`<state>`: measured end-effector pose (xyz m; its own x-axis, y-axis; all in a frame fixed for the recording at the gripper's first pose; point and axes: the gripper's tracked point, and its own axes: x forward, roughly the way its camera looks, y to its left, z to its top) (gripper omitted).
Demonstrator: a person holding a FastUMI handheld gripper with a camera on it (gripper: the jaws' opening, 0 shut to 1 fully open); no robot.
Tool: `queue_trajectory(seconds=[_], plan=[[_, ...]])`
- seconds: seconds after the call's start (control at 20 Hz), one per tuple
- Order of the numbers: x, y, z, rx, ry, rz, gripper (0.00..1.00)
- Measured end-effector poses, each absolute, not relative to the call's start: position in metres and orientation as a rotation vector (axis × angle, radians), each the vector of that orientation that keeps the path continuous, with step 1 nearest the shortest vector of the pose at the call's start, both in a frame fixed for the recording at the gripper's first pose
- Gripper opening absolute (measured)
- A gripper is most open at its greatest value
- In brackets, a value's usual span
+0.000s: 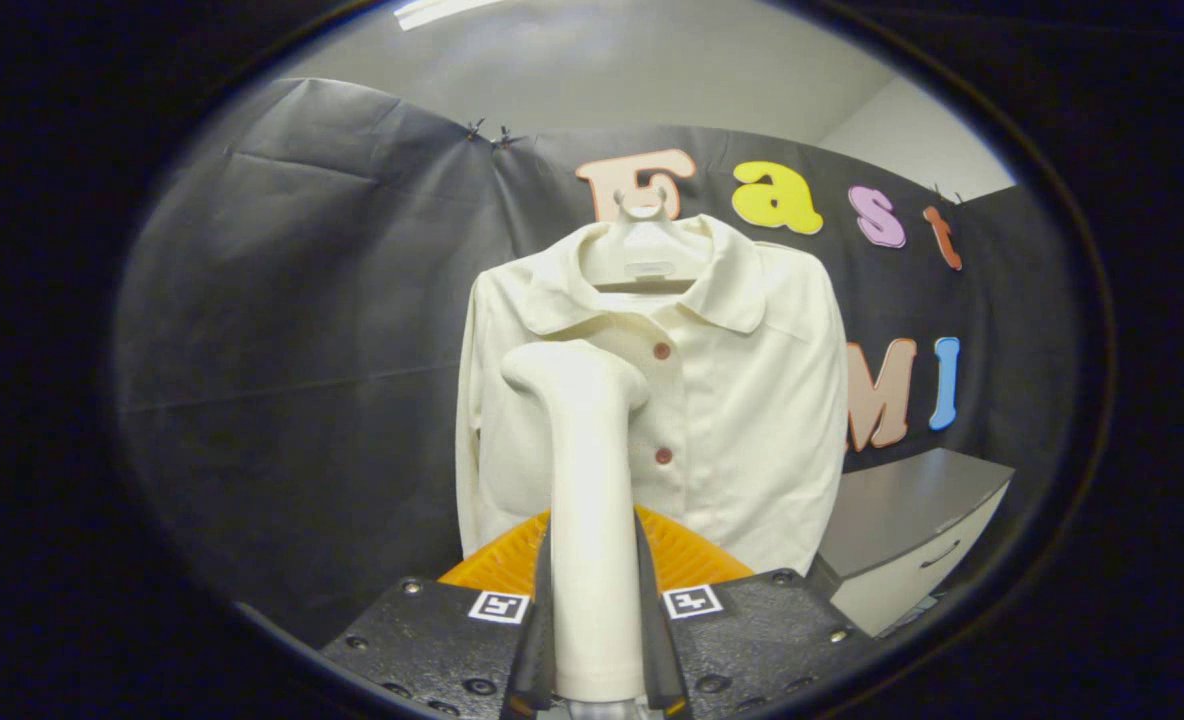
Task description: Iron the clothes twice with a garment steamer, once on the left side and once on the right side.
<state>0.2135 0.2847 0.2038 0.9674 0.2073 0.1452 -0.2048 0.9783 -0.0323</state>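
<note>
The gripper [594,640] is clamped on the steamer [587,520], both fingers [542,640] pressing its handle from either side. The handle runs straight ahead between them and ends in a rounded head that overlaps the jacket's front, beside its buttons. An orange ribbed surface [687,560] shows just beyond the fingers. The jacket [742,400] hangs upright on a hanger [642,255] against the dark cloth wall. Left of its sleeve edge the wall is bare; to the right, near its hem, stands a grey cabinet [912,530].

steamer [590,500]: matt smooth plastic | shirt [742,400]: textured woven cloth | hanger [644,250]: smooth plastic
</note>
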Motion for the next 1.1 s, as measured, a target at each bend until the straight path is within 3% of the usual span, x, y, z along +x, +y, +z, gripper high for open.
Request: queue_trajectory(seconds=[0.25, 0.7, 1.1], plan=[[0.262, 0.292, 0.149, -0.026, -0.01, 0.203, 0.35], [0.295, 0.299, 0.079, -0.024, 0.107, 0.214, 0.33], [0.301, 0.303, -0.024, 0.035, 0.344, 0.215, 0.33]])
